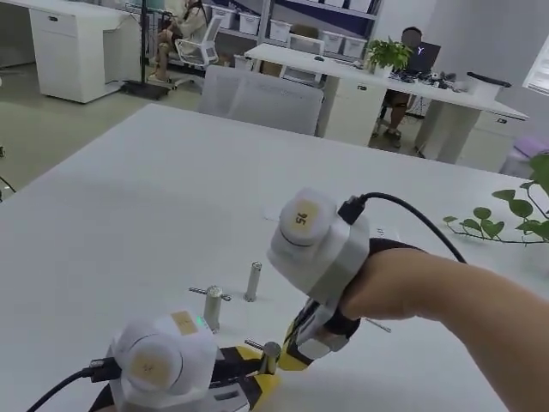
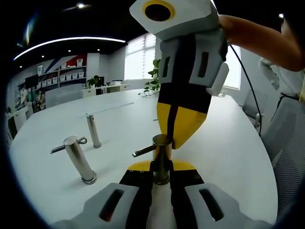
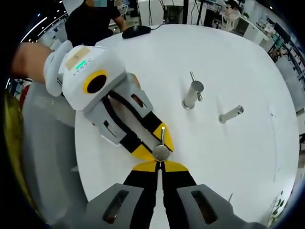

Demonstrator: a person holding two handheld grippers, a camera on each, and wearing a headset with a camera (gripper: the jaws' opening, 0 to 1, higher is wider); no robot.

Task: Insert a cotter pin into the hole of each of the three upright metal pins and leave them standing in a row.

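1. left gripper [image 2: 161, 174]: jaws clamp the near pin [image 2: 161, 164] at its base, standing upright on the table [image 1: 171, 189].
2. right gripper [image 3: 160, 164]: jaws nearly together, apparently pinching the cotter pin [image 2: 143, 151] lodged in that pin's hole.
3. middle pin [image 2: 79, 160] already pinned; far pin [image 2: 93, 131] bare: 1 left.

The middle pin [image 1: 213, 309] stands on the tabletop [image 1: 129, 215]. The far pin [image 1: 254, 281] stands behind it, rightwards; the near pin [image 1: 271, 354] before it
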